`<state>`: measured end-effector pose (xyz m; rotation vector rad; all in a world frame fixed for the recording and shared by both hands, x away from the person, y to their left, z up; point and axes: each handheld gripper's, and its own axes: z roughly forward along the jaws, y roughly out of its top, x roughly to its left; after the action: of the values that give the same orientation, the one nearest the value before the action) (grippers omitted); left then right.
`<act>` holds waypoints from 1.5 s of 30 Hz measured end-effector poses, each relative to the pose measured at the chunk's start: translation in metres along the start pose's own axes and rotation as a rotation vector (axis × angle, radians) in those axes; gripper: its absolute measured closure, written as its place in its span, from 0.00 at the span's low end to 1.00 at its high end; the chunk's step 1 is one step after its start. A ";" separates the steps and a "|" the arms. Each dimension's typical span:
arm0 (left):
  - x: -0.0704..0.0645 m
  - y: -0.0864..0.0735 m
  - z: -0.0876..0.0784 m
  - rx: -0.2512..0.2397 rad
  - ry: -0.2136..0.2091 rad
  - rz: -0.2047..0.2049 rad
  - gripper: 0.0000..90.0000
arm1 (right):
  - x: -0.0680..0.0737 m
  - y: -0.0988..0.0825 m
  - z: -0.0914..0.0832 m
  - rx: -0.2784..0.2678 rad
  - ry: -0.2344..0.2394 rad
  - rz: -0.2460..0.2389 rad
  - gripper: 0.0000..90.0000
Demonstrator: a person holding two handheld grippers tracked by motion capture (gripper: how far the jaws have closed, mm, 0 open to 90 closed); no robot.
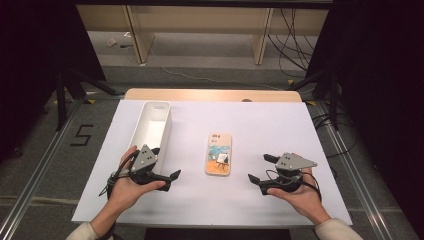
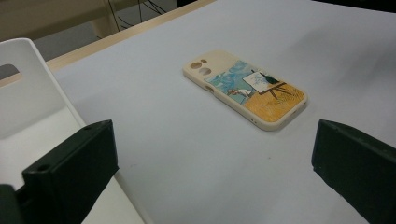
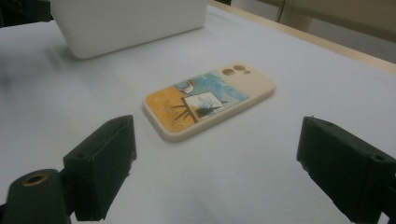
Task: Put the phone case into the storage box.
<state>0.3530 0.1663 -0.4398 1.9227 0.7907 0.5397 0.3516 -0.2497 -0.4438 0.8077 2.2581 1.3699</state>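
A: Phone case, cream soft plastic with a painted easel scene (image 1: 218,153), lies flat, printed side up, mid-sheet on the white table cover (image 1: 260,125). Nothing touches it.

B: Layout, left to right?

A: Long white plastic bin (image 1: 151,125) at left, empty as far as I can see. Left gripper (image 1: 172,181) sits just beside its near end, jaws apart, nothing between them. Then the case. Then the right gripper (image 1: 260,167), jaws also spread wide and empty, pointed at the case.

B: Which one takes it?

A: Probably either; both are near. My guess is the case goes into the bin.

B: Tips?

A: It's thin and flat, so a straight top-down pinch likely slips. Come in low, jaws straddling the short width, one pad under a long edge. Close gently, since soft plastic flexes. Keep clear of the camera cutouts (image 3: 236,70).
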 end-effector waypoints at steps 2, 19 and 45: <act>0.000 0.000 0.000 0.000 0.000 0.000 0.00 | 0.000 0.000 0.000 0.000 -0.001 -0.001 0.14; 0.000 -0.001 0.001 0.002 -0.005 -0.002 0.00 | -0.001 0.002 0.009 0.058 -0.007 -0.085 0.77; 0.000 -0.001 0.003 0.002 -0.006 -0.008 0.00 | 0.013 0.002 0.098 0.322 0.038 -0.092 1.00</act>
<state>0.3551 0.1648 -0.4419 1.9212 0.7950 0.5281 0.3995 -0.1741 -0.4866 0.7701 2.5503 1.0018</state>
